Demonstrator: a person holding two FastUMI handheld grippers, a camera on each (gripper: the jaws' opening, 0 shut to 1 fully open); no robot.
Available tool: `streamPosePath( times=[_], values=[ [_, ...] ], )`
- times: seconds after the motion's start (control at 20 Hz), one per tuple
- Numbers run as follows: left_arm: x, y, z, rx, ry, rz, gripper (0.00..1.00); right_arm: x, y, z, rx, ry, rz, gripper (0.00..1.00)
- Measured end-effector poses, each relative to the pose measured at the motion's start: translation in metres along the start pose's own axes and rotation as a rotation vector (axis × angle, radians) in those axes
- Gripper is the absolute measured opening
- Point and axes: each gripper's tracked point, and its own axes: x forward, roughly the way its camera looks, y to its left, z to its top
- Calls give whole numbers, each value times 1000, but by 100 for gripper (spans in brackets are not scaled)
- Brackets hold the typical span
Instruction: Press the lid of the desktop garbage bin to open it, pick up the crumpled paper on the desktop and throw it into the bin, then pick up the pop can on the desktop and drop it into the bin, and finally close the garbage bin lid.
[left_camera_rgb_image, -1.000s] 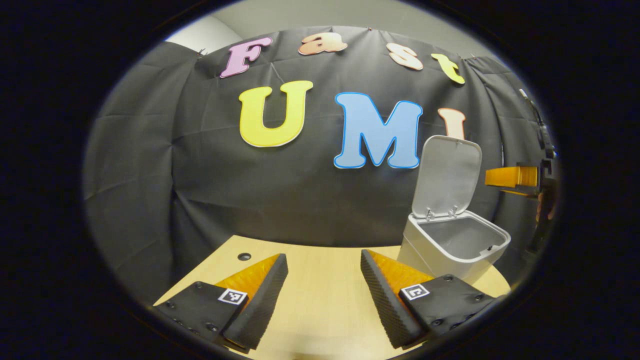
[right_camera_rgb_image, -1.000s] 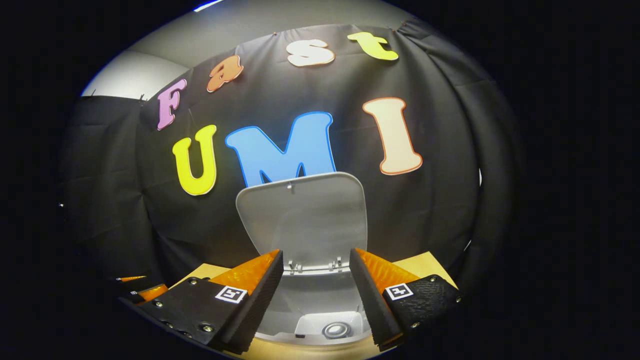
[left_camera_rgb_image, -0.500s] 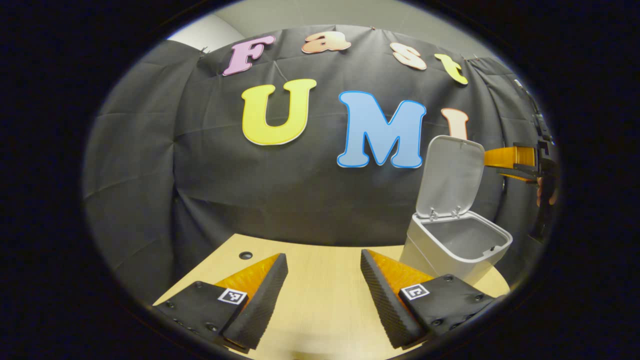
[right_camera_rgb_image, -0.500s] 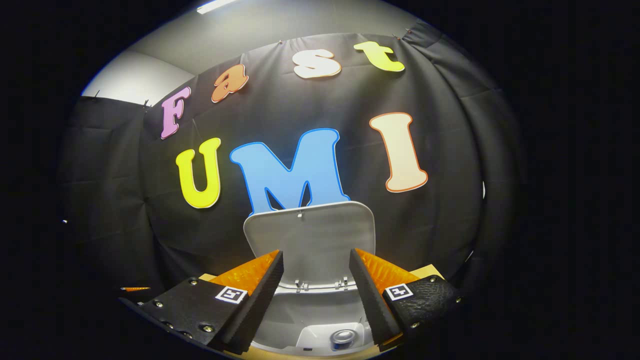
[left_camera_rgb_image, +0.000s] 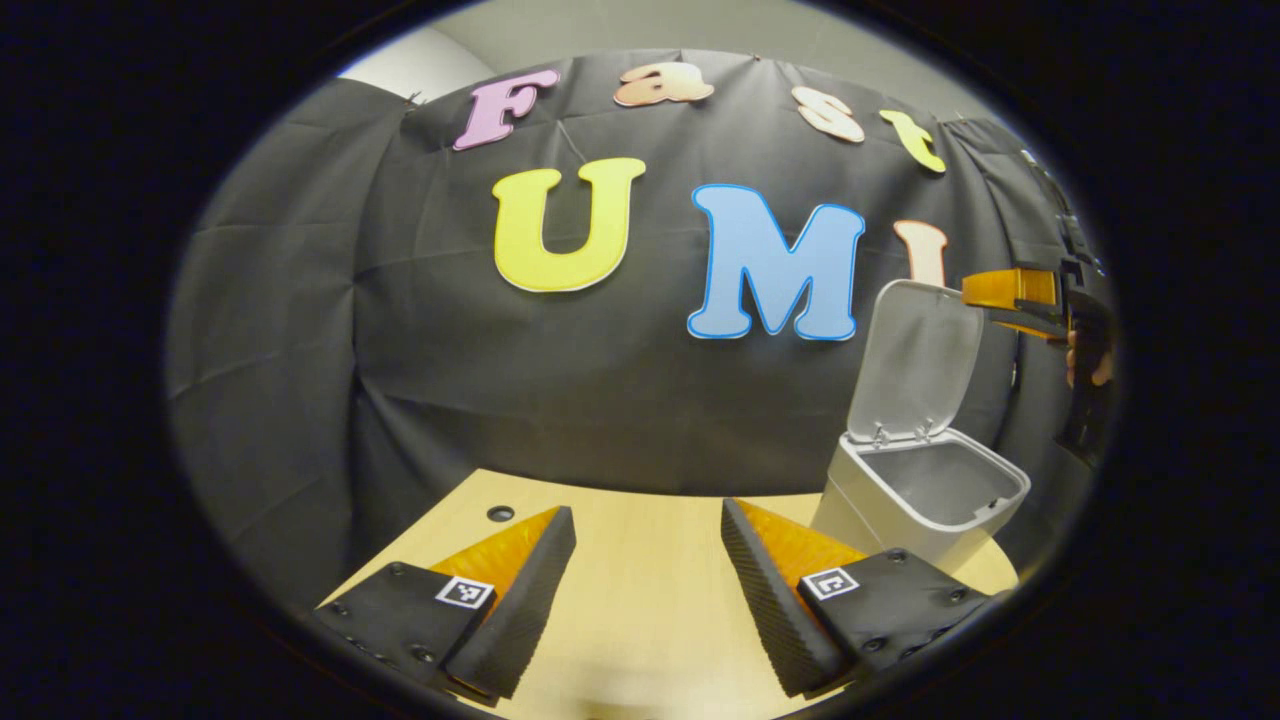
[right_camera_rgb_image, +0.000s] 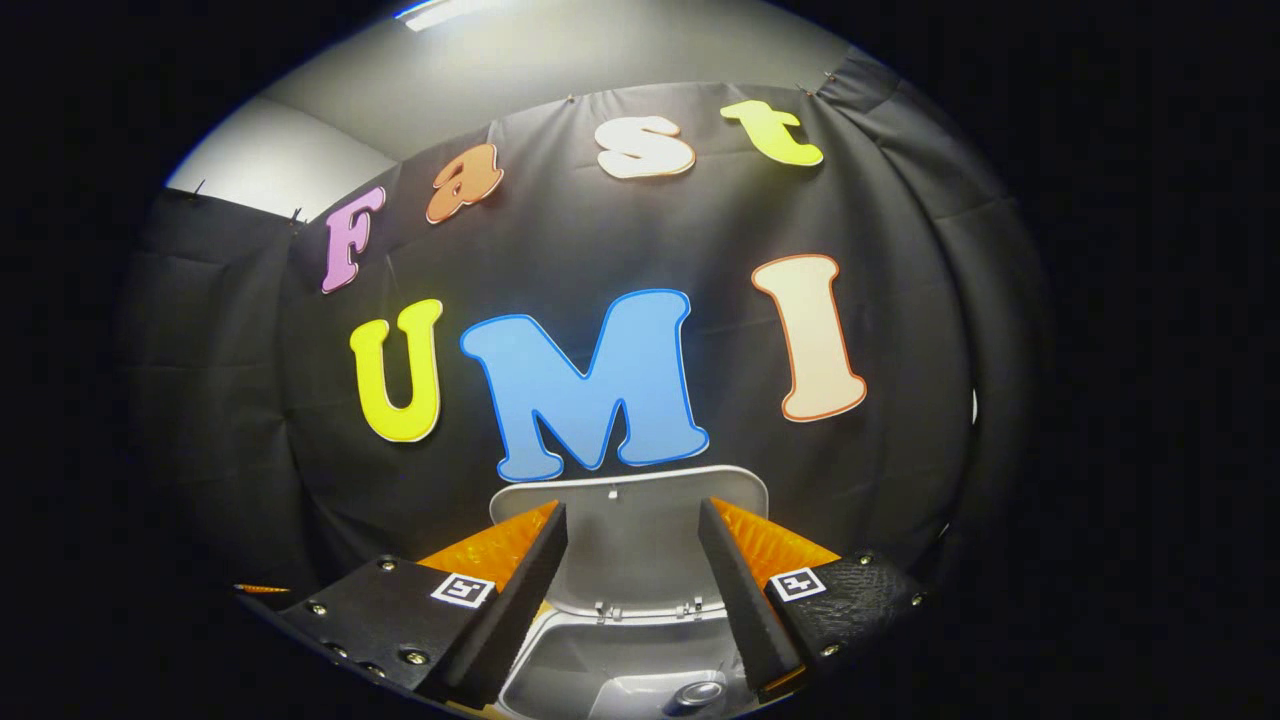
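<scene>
The garbage bin (left_camera_rgb_image: 925, 500) is seen on the desktop (left_camera_rgb_image: 640, 600) with its lid (left_camera_rgb_image: 915, 360) raised. What may be the pop can (right_camera_rgb_image: 698, 692) lies inside. The left gripper (left_camera_rgb_image: 648, 525) and right gripper (right_camera_rgb_image: 632, 515) are both held spread, empty

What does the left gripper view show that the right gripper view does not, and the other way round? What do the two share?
Left gripper view: the table with a small hole, the open left gripper, the bin from outside, and the right gripper with the hand holding it, up by the top edge of the lid.
Right gripper view: a look down into the bin, where a round metal top, likely the can, lies; also a ceiling light.
Both: the bin with its lid standing open, and the right gripper, open and holding nothing.
</scene>
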Motion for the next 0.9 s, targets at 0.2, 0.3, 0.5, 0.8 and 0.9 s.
streamPosePath(
  times=[0.2,0.3,0.5,0.8,0.9],
  values=[
    [5,9,2,-9,5,12,96,14,2,16,-21,-38,-1,85],
    [6,11,1,-9,8,16,100,19,1,22,-28,-53,-7,85],
    [10,16,2,-6,12,19,96,35,-2,35,-34,-99,-49,85],
    [12,27,-1,-22,23,37,96,54,-9,32,-103,-105,-113,85],
    [11,30,-2,-28,27,43,96,54,-12,25,-114,-82,-121,84]
  ],
)
